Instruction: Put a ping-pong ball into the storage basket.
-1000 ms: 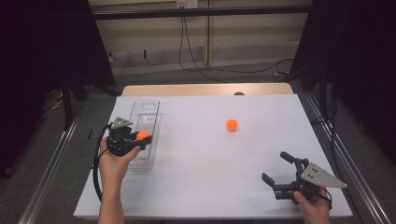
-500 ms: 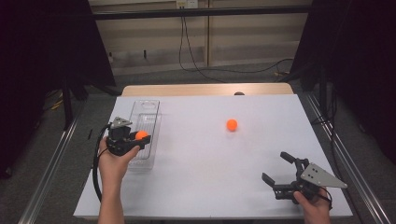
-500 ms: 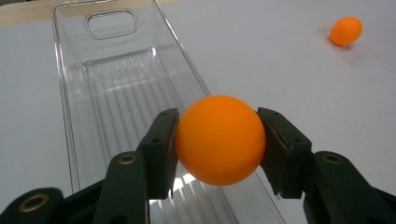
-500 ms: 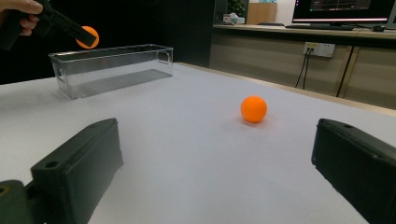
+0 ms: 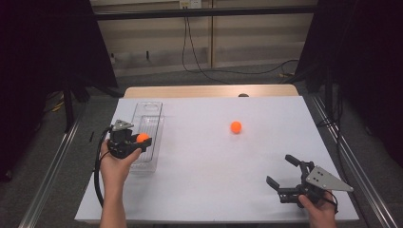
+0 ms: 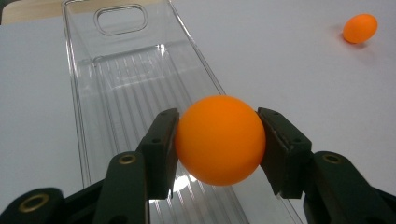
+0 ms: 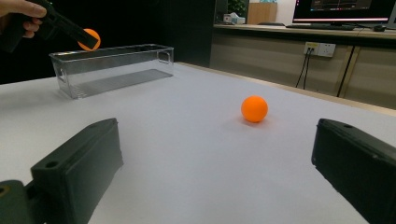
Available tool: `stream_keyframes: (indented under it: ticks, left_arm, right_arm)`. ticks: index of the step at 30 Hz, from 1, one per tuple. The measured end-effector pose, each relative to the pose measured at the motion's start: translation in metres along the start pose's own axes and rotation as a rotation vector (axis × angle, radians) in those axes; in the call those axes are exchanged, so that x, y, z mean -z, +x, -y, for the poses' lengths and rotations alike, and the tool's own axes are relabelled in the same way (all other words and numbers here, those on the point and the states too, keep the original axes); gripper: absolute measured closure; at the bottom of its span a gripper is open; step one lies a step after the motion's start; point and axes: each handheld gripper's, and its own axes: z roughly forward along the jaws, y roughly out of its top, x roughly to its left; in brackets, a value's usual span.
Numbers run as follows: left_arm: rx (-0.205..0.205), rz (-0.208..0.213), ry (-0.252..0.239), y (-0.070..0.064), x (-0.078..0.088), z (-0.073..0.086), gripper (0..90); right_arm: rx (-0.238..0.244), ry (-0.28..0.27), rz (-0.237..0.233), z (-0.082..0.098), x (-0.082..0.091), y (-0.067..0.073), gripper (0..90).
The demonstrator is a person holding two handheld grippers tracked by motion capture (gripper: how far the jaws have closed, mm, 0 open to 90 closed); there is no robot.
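Left gripper (image 6: 219, 140) clamped on orange ball (image 6: 219, 140) above clear bin (image 5: 148, 124), far left; right gripper (image 5: 284, 173) spread wide, near right; second ball (image 5: 235, 127) mid-table.

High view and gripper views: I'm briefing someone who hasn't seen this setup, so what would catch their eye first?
Most striking is the orange ball clamped in the left gripper, held above the clear plastic bin at the left of the white table. A second orange ball lies alone near the table's middle. At the near right corner, the right gripper is open, pointing toward that loose ball.
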Motion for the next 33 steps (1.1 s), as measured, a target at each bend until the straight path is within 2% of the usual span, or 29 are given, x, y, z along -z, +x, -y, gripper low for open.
stream_keyframes:
  ticks: [33]
  left_arm:
    - [0.015, -0.039, 0.017, 0.0093, -0.0090, 0.0070, 50.5]
  right_arm:
    - [0.002, 0.001, -0.001, 0.0000, 0.0001, -0.0003, 1.2]
